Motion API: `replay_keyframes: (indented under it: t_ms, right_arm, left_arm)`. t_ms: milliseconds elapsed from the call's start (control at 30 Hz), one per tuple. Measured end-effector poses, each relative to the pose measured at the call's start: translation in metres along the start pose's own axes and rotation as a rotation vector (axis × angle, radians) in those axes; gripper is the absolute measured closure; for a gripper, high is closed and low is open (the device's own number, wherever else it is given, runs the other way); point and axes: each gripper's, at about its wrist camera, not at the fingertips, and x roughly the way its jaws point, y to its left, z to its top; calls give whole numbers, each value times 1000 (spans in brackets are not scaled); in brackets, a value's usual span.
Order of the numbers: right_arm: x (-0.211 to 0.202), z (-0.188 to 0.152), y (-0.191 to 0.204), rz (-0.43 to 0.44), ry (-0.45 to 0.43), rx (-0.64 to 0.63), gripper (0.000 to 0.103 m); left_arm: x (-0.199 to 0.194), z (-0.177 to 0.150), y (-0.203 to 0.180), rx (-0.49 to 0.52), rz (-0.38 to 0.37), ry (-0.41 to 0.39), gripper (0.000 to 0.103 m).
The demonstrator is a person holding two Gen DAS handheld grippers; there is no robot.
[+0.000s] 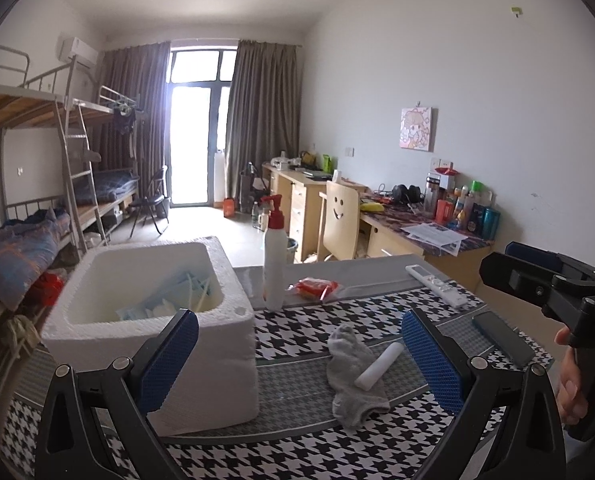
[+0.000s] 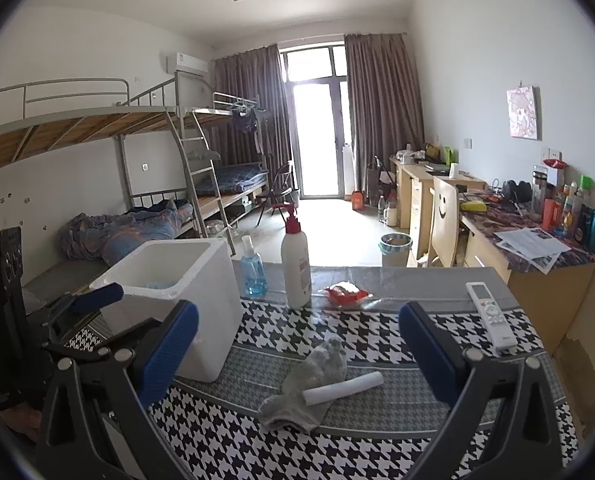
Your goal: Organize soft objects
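Note:
A grey sock (image 1: 351, 376) (image 2: 305, 384) lies crumpled on the houndstooth tablecloth, with a white roll (image 1: 378, 365) (image 2: 343, 388) resting across it. A white foam box (image 1: 157, 320) (image 2: 177, 280) stands to its left, holding light blue soft items (image 1: 165, 300). My left gripper (image 1: 297, 356) hovers open above the table, its blue pads either side of the sock and the box's near corner. My right gripper (image 2: 297, 352) is open too, with the sock in front of it. Each gripper shows in the other's view: the right one (image 1: 537, 288), the left one (image 2: 93, 300).
A white pump bottle (image 1: 275, 256) (image 2: 295, 264), a blue liquid bottle (image 2: 253, 268) and a red packet (image 1: 315, 288) (image 2: 345, 294) stand behind the sock. A remote (image 1: 437, 285) (image 2: 491, 316) and a phone (image 1: 501, 338) lie at the right. A hand (image 1: 569, 388) holds the right gripper.

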Motion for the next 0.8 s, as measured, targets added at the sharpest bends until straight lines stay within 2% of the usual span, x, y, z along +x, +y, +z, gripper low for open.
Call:
replay_keyframes:
  t_ms: [800]
  right_arm:
    - [16,-28,-24,-27,104,63,2]
  left_arm:
    - [29,-27,-17,11,-29,107,1]
